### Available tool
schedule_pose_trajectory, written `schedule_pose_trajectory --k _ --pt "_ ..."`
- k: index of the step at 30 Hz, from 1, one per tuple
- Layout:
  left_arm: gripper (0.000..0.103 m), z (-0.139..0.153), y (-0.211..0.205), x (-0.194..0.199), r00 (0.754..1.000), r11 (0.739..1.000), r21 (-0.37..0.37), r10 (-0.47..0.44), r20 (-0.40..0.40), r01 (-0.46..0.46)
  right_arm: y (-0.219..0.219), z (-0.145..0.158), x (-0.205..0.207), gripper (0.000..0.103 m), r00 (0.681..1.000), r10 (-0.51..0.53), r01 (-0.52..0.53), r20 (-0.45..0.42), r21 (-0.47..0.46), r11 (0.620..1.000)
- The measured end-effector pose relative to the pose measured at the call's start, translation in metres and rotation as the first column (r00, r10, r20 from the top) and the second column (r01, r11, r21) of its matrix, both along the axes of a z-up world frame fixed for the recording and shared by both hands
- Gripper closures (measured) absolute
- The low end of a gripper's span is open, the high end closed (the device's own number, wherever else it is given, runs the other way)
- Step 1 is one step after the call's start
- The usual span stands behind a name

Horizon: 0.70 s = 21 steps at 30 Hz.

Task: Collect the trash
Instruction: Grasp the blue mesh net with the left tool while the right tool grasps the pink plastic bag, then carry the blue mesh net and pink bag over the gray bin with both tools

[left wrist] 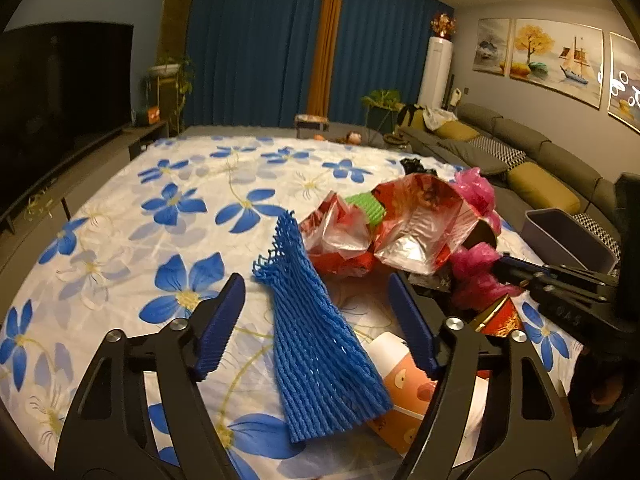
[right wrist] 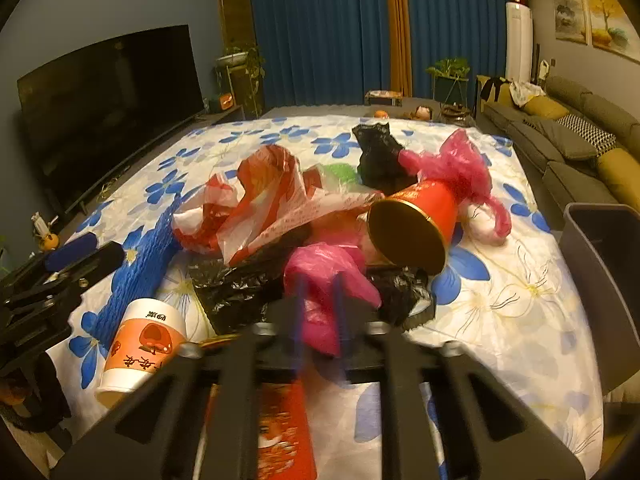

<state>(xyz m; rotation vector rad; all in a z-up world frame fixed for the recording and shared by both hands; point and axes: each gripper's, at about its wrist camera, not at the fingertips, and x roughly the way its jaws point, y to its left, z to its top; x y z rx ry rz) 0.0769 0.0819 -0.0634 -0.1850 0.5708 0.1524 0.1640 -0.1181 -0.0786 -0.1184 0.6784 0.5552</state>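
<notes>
Trash litters the flowered counter [left wrist: 120,208]: right hand-held gripper [right wrist: 320,300] clenched on a pink bag [right wrist: 324,276] for binning, left hand-held gripper [left wrist: 316,320] spread astride blue foam netting [left wrist: 316,332], ready to pinch it

Before us, one blue foam net [left wrist: 320,344], two paper cups [right wrist: 140,348], one gold-rimmed red tub [right wrist: 416,224], one grey bin [right wrist: 600,264].

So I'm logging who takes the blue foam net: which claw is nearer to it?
Left. The left claw straddles the blue foam net, jaws open; the right claw is off beside it, shut on a pink plastic bag.
</notes>
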Motion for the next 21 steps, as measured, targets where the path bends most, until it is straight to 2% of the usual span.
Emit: schedule_pose_trajectory --k 6,12,14,15,19,21 --pt "0.043 -0.005 0.004 0.014 0.999 1.000 -0.011 0.002 -0.034 -0.002 -0.009 0.009 -0.007 0.101 0.999 -0.012 0.010 0.041 0.036 0.999" --pt "0.059 -0.016 0.009 0.022 0.996 0.999 -0.049 -0.005 -0.087 0.001 -0.020 0.023 -0.015 0.102 0.996 -0.033 0.027 0.078 0.076 0.997" --pt "0.072 -0.018 0.010 0.024 0.995 0.998 -0.056 -0.011 -0.094 0.006 -0.023 0.026 -0.017 0.102 0.995 -0.043 0.035 0.092 0.086 0.996" --pt "0.074 -0.018 0.010 0.024 0.995 0.998 -0.060 -0.015 -0.098 0.009 -0.024 0.028 -0.018 0.102 0.994 -0.047 0.039 0.099 0.090 0.995" --pt "0.096 -0.021 0.012 0.024 0.994 0.998 -0.068 -0.022 -0.107 0.014 -0.030 0.036 -0.021 0.102 0.991 -0.066 0.054 0.117 0.109 0.993" --pt "0.098 -0.020 0.013 0.024 0.994 0.998 -0.063 -0.019 -0.110 0.012 -0.034 0.038 -0.024 0.102 0.989 -0.076 0.061 0.126 0.118 0.991"
